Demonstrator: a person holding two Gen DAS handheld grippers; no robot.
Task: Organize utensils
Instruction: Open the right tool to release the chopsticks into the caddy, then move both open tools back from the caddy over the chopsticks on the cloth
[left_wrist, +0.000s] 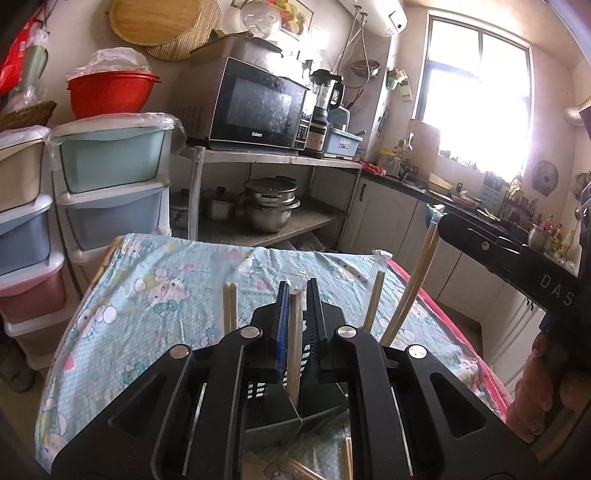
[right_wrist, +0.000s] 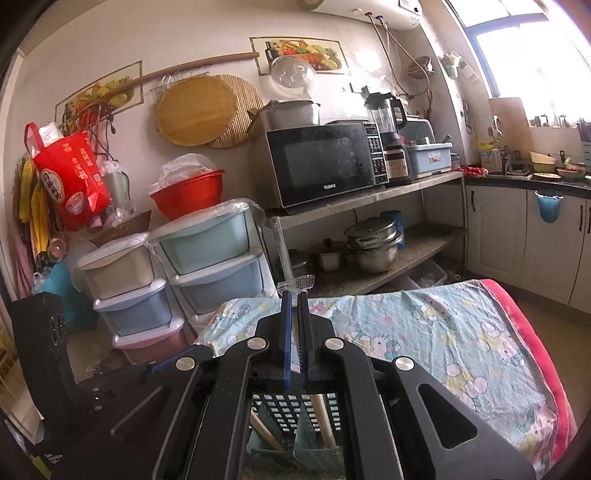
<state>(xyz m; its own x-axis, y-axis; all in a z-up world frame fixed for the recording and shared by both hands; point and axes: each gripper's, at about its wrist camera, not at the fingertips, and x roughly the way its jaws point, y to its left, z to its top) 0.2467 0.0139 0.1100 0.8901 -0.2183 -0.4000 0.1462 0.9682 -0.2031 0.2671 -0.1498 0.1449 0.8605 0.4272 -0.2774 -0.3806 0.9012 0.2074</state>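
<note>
In the left wrist view my left gripper (left_wrist: 297, 291) is shut on a plastic-wrapped pair of wooden chopsticks (left_wrist: 294, 354), which stands upright and reaches down into a black slotted utensil holder (left_wrist: 271, 415). More chopsticks (left_wrist: 229, 306) rise from the holder on both sides. My right gripper (left_wrist: 443, 223) comes in from the right, shut on the top of a long leaning wrapped pair (left_wrist: 412, 291). In the right wrist view the right gripper (right_wrist: 294, 297) pinches that pair just under its clear wrapper tip (right_wrist: 296, 283), above the holder's perforated wall (right_wrist: 291, 410).
The holder stands on a table with a light blue cartoon cloth (left_wrist: 147, 295) and a red edge (right_wrist: 532, 325). Beyond it are stacked pastel drawers (left_wrist: 110, 184), a metal rack with a microwave (left_wrist: 258, 107) and pots (left_wrist: 269, 203), and white cabinets (right_wrist: 517, 240).
</note>
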